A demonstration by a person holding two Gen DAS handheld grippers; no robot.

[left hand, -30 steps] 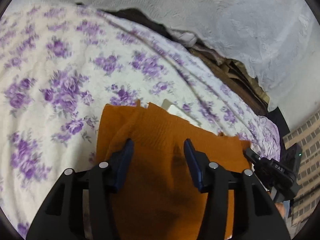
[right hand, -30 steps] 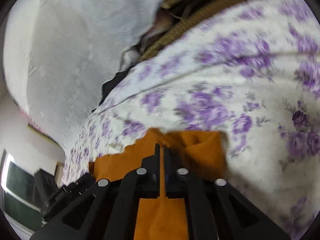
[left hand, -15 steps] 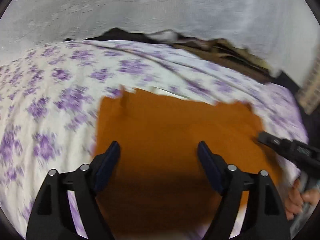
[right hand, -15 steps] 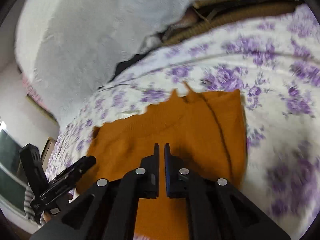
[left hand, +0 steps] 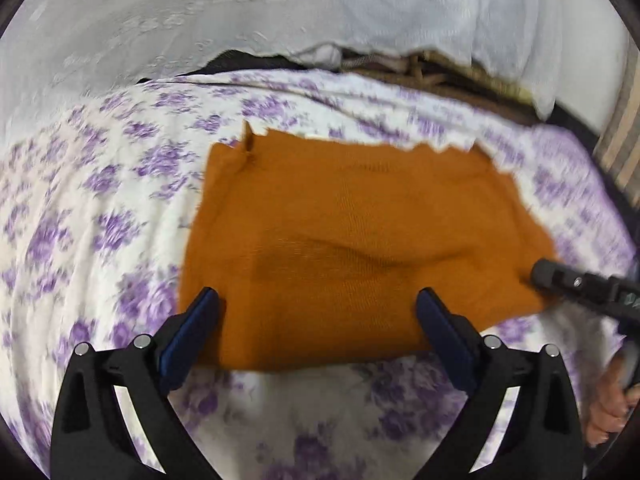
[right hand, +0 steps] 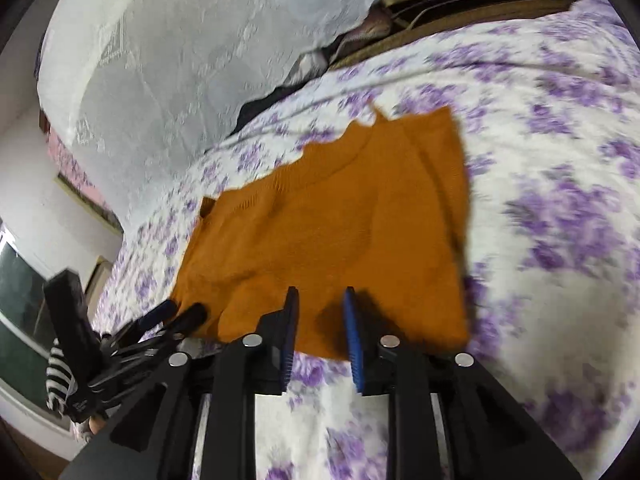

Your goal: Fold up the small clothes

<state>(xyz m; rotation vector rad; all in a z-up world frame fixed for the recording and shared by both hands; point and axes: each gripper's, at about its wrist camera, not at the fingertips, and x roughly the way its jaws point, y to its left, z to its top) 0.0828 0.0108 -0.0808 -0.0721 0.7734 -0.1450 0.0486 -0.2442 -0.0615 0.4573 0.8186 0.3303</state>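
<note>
Orange knit garment (left hand: 360,236) flat on floral bedsheet (left hand: 100,208), long axis crosswise.

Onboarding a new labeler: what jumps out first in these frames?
The orange knit garment lies spread flat mid-frame on the white bedsheet with purple flowers. Both tongs stand at its near edge with nothing between the pads: the left tongs are opening wide, the right tongs are opening from a narrow gap. Behind the bed hangs a pale lace curtain.
</note>
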